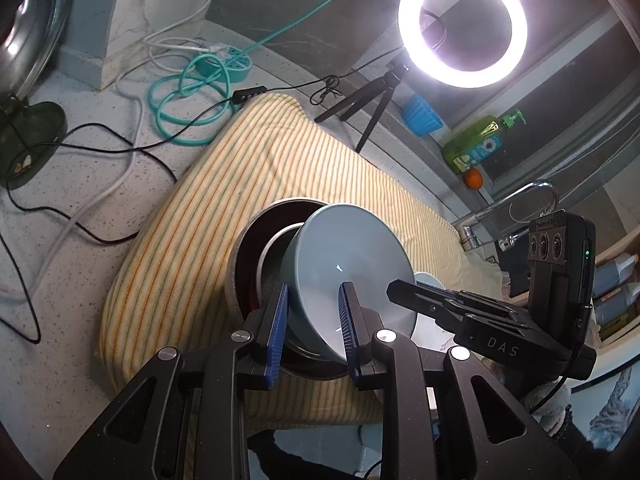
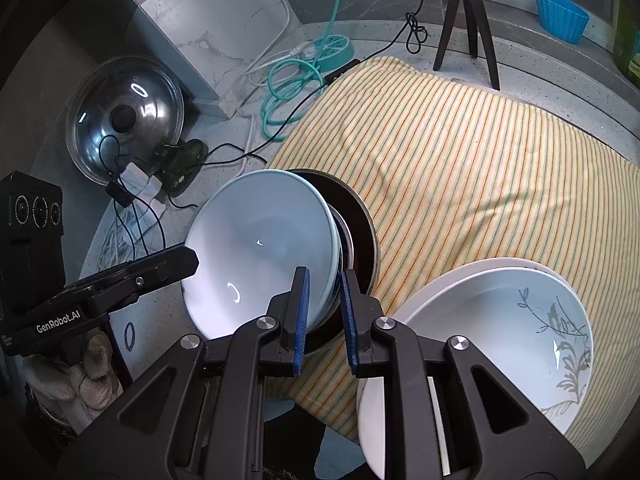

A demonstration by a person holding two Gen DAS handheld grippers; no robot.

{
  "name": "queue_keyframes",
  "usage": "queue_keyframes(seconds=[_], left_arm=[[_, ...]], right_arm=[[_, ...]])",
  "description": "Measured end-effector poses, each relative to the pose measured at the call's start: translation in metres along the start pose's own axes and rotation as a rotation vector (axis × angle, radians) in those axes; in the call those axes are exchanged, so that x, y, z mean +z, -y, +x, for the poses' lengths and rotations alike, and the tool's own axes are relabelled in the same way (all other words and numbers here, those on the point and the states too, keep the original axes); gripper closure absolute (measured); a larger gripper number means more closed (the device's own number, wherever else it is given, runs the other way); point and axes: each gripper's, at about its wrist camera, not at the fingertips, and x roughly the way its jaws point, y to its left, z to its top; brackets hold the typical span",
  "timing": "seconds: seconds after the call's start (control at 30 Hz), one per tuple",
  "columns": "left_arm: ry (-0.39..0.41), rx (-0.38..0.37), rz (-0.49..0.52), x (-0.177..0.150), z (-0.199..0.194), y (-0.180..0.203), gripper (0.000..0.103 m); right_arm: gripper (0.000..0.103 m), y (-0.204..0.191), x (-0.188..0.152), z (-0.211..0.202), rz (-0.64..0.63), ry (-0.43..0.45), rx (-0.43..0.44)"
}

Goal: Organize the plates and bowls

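A pale blue bowl (image 1: 352, 268) (image 2: 264, 248) is held tilted on its side over the striped cloth (image 1: 256, 184) (image 2: 472, 168), its base in a dark metal bowl (image 1: 260, 240) (image 2: 360, 224). My left gripper (image 1: 314, 332) is shut on the blue bowl's rim, one pad inside and one outside. My right gripper (image 2: 324, 312) is shut on the same bowl's rim from the other side. A white bowl with a grey leaf pattern (image 2: 520, 328) sits on a white plate (image 2: 400, 400) at the lower right.
A ring light (image 1: 462, 24) on a tripod (image 2: 466, 20) stands at the cloth's far edge. Cables and a teal power strip (image 1: 232, 64) lie at the back. A pot lid (image 2: 124, 120) leans at the left. A tap (image 1: 520, 208), soap bottle (image 1: 476, 144) and blue cup (image 2: 560, 16) are at the right.
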Motion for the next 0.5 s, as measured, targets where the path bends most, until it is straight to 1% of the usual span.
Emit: queue_keyframes(seconds=[0.3,0.33,0.4,0.43,0.47,0.5], left_arm=[[-0.005,0.023,-0.005,0.000,0.005,-0.006,0.081],[-0.003,0.030,-0.003,0.000,0.006,-0.006,0.080],[0.006,0.038,0.004,0.000,0.005,-0.006,0.071],[0.011,0.040,0.007,0.000,0.003,-0.005,0.069],[0.017,0.045,0.010,0.001,0.002,-0.005,0.065],[0.026,0.050,0.012,0.001,-0.001,-0.004,0.063]], right_arm=[[0.087,-0.005,0.001,0.009,-0.031,-0.003,-0.025],[0.087,-0.005,0.001,0.009,-0.035,-0.001,-0.026],[0.086,-0.005,0.002,0.006,-0.043,0.019,-0.039],[0.079,-0.005,0.002,0.004,-0.043,0.028,-0.035],[0.064,-0.004,0.002,0.002,-0.040,0.037,-0.031],[0.056,-0.003,0.002,-0.003,-0.034,0.058,-0.029]])
